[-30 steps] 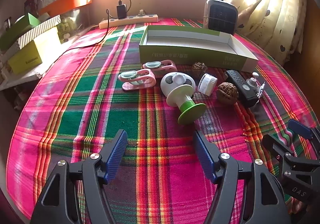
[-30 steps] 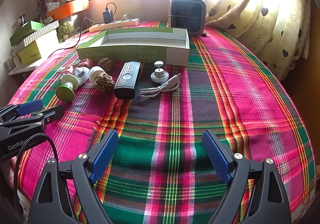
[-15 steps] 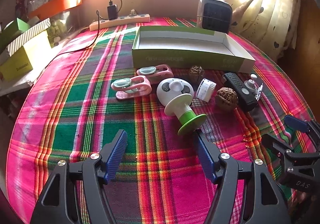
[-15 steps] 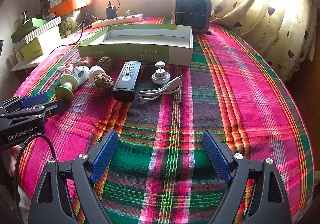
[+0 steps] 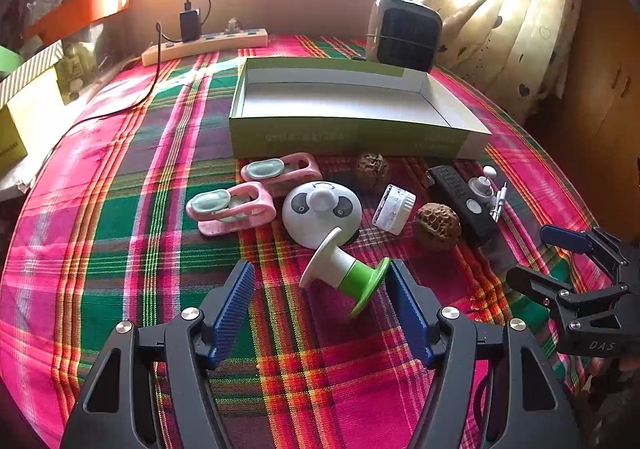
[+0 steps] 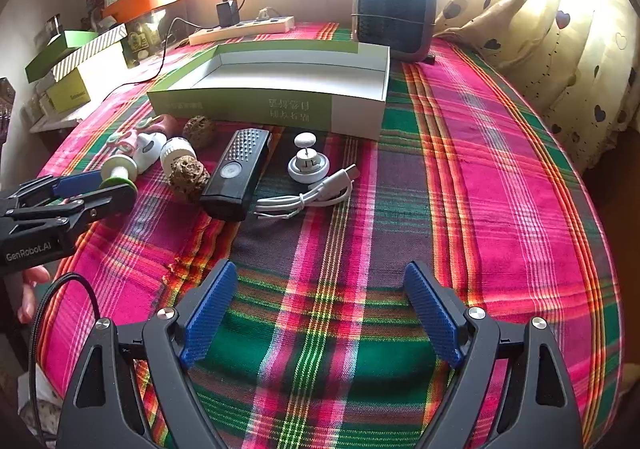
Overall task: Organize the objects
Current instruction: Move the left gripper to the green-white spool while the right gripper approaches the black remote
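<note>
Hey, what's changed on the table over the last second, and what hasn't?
The left gripper has moved forward toward the panda fan; its open fingers now flank the fan's green base without closing on it. The right gripper stays open over bare tablecloth, only slightly closer. Nothing was taken hold of or let go. The green box, pink clips, walnuts, black remote and white cable stayed put.

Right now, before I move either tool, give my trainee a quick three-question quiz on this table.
1. True or false: the open green-and-white cardboard box already holds an object.
2. Which object lies nearest the left tool?
A. the white panda-faced fan with green base
B. the black perforated remote
C. the coiled white cable
3. Fill in: the right tool is ____ over bare plaid cloth.

Key: 1 false; 2 A; 3 open.
</note>
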